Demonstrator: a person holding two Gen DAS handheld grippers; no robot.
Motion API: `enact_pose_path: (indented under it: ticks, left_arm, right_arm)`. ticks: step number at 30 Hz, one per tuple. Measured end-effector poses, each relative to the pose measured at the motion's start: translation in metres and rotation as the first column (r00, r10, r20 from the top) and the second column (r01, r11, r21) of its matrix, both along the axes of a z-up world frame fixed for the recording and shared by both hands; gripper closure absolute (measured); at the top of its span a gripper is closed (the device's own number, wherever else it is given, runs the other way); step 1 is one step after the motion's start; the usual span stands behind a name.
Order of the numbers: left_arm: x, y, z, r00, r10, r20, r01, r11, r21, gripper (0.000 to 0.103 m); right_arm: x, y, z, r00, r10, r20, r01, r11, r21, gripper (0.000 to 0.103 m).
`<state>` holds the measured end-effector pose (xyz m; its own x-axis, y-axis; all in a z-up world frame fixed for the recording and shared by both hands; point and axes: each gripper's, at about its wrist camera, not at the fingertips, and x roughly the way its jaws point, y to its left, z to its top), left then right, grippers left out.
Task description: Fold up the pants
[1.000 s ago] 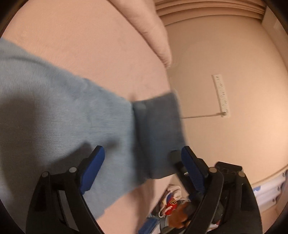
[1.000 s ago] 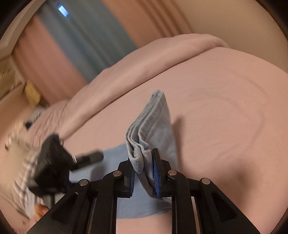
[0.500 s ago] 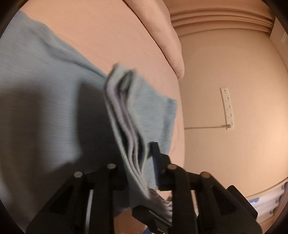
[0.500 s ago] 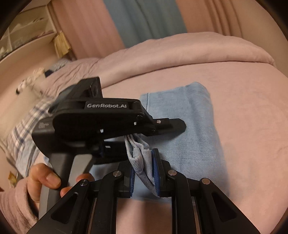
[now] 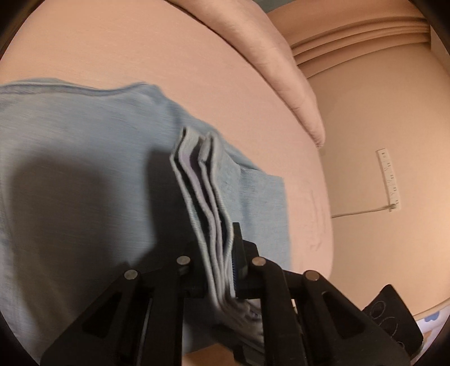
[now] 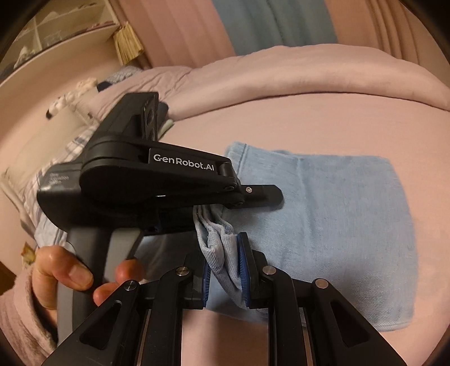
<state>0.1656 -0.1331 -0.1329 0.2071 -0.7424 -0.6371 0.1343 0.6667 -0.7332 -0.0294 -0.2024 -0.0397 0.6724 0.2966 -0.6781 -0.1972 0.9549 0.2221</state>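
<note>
1. Your left gripper [image 5: 218, 261] is clamped on a stack of folded hem edges of the light blue pants [image 5: 84, 157]; seen from your right wrist, its black body [image 6: 157, 180] reaches in from the left, held by your left hand [image 6: 70, 276].
2. Layered edges [image 5: 202, 191] stand upright between the left jaws, with several folds showing side by side.
3. Your right gripper [image 6: 225, 270] pinches a bunched fold of the same pants [image 6: 337, 219] between its blue pads [image 6: 242, 267], just beside the left gripper's tip.
4. Most of the pants lie flat on the pink bed sheet [image 6: 323, 126], folded into a rough rectangle to the right of both grippers.
5. Along the far edge of the bed lies a rolled pink duvet [image 6: 309, 73], with a blue curtain [image 6: 275, 25] behind it.
6. On the wall to the right in the left wrist view hangs a white power strip [image 5: 389, 180].
</note>
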Motion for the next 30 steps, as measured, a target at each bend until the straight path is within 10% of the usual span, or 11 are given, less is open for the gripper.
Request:
enact_pose_path:
  ticks: [6,16,23,30]
  left_arm:
    - [0.003,0.014,0.002,0.999,0.029,0.033,-0.033,0.993,0.112,0.081]
    - [-0.022,0.023,0.034,0.974,-0.045,0.22,-0.005,0.975,0.222,0.06]
    - [-0.055,-0.029,0.018,0.936,-0.247,0.25,0.156,0.929,0.335,0.061]
    - [-0.068,-0.01,-0.007,0.948,-0.223,0.228,0.141,0.934,0.329,0.067]
  right_arm:
    - [0.0,-0.019,-0.017,0.995,-0.006,-0.096,0.011,0.998,0.055,0.053]
    - [-0.021,-0.082,0.021,0.996,-0.081,-0.023,0.083,0.987,0.14,0.052]
    - [0.036,-0.121,0.025,0.968,-0.245,-0.062,0.244,0.97,-0.021,0.061]
    - [0.074,-0.115,-0.014,0.944,-0.303,-0.127,0.27,0.936,-0.224,0.071]
